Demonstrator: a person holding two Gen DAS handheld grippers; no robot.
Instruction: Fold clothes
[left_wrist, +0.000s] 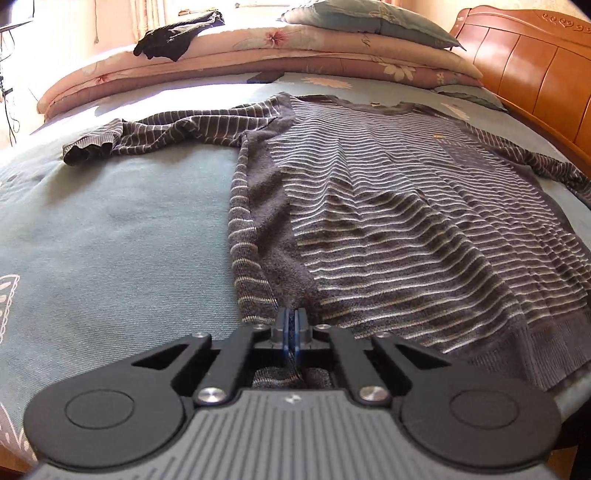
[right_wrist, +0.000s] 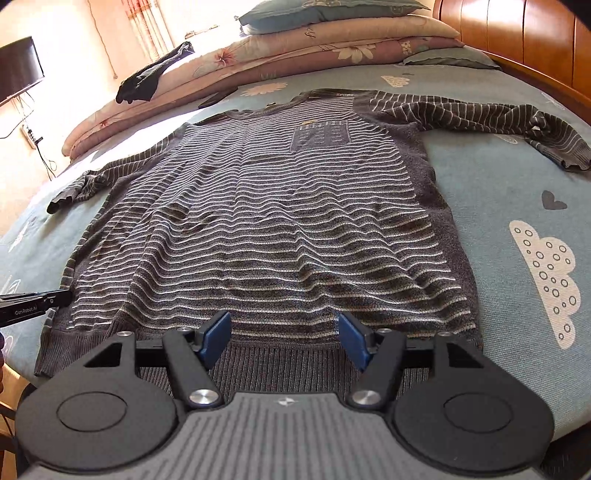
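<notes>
A grey sweater with thin white stripes (left_wrist: 388, 206) lies flat, front up, on the bed, sleeves spread to both sides. My left gripper (left_wrist: 291, 326) is shut on the sweater's lower left corner, and knit fabric shows pinched between its blue pads. In the right wrist view the same sweater (right_wrist: 266, 221) fills the middle, and the left gripper (right_wrist: 44, 299) shows as a black tip at the hem's left end. My right gripper (right_wrist: 284, 334) stands open just above the ribbed hem (right_wrist: 280, 358), right of its middle, with nothing pressed between the pads.
The blue-green bedsheet (left_wrist: 110, 240) has free room left of the sweater. Folded floral quilts and pillows (left_wrist: 332, 40) are stacked at the far side, with a black garment (left_wrist: 173, 37) on them. A wooden headboard (left_wrist: 535, 74) runs along the right. A small dark flat object (left_wrist: 264, 76) lies near the quilts.
</notes>
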